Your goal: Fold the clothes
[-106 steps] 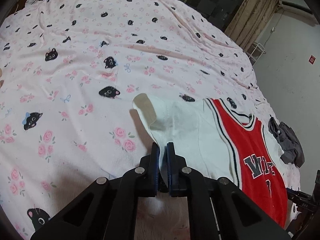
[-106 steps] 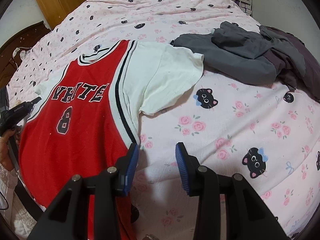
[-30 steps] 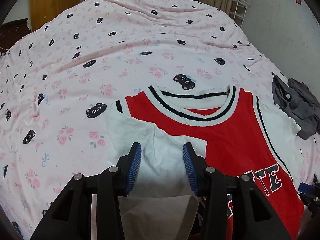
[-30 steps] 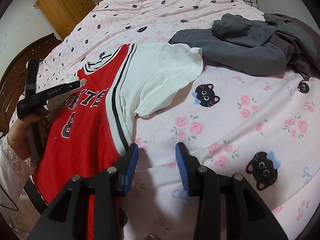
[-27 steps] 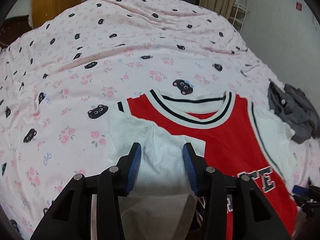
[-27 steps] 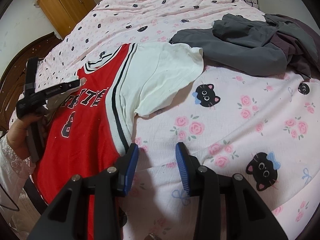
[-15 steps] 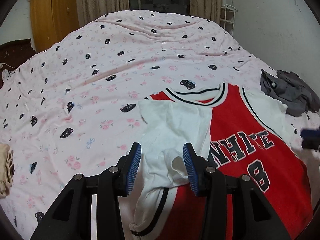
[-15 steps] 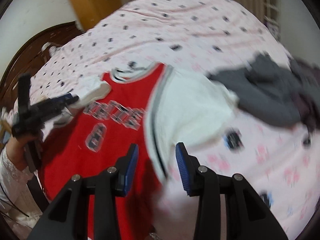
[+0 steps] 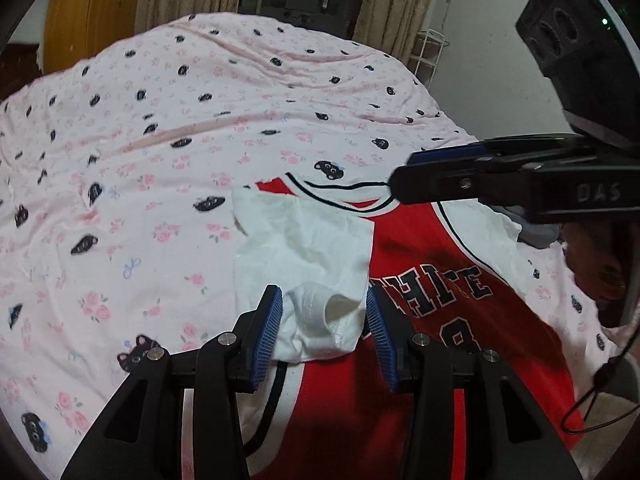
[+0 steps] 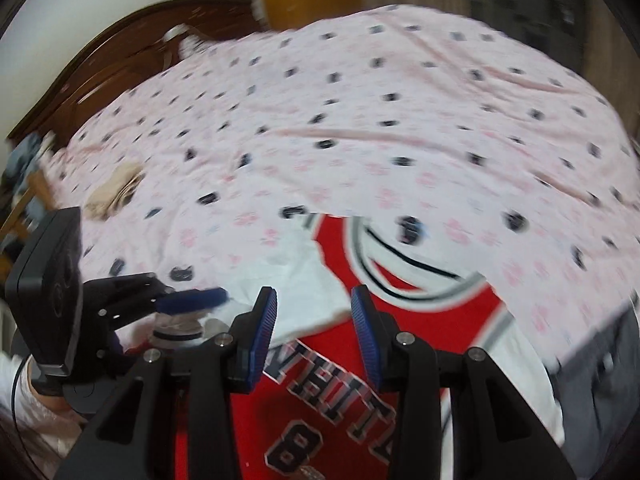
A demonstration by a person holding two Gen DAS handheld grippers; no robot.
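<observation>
Printed across the red front of the jersey [image 9: 424, 248]: "WHITE" in black block letters edged white, with a large "8" below it. Stamped on the black body of the right gripper [image 9: 404, 182]: "DAS".

Red sleeveless-style panel over a white tee, black and white stripes round the collar and down the armholes. Spread flat on the bed [image 9: 168, 128], which wears a pink sheet printed with black cat faces and roses. Collar at the far end, hem at the near edge, so long axis running near to far. Left sleeve [image 9: 304, 248] folded in over the chest, white and creased, cuff lying at the near end. Right sleeve flat, spread out to the right.

Left gripper [image 9: 324, 322] wide open, blue pads either side of the folded sleeve's cuff, holding nothing. Right gripper reaching in from the right with its tip over the collar; in its own blurred view [image 10: 314, 326], jaws wide apart and empty, above the collar and lettering.

Grey clothing [image 9: 538, 232] just beyond the right sleeve. A small beige bundle [image 10: 114, 194] far left on the bed, well apart from the jersey.
</observation>
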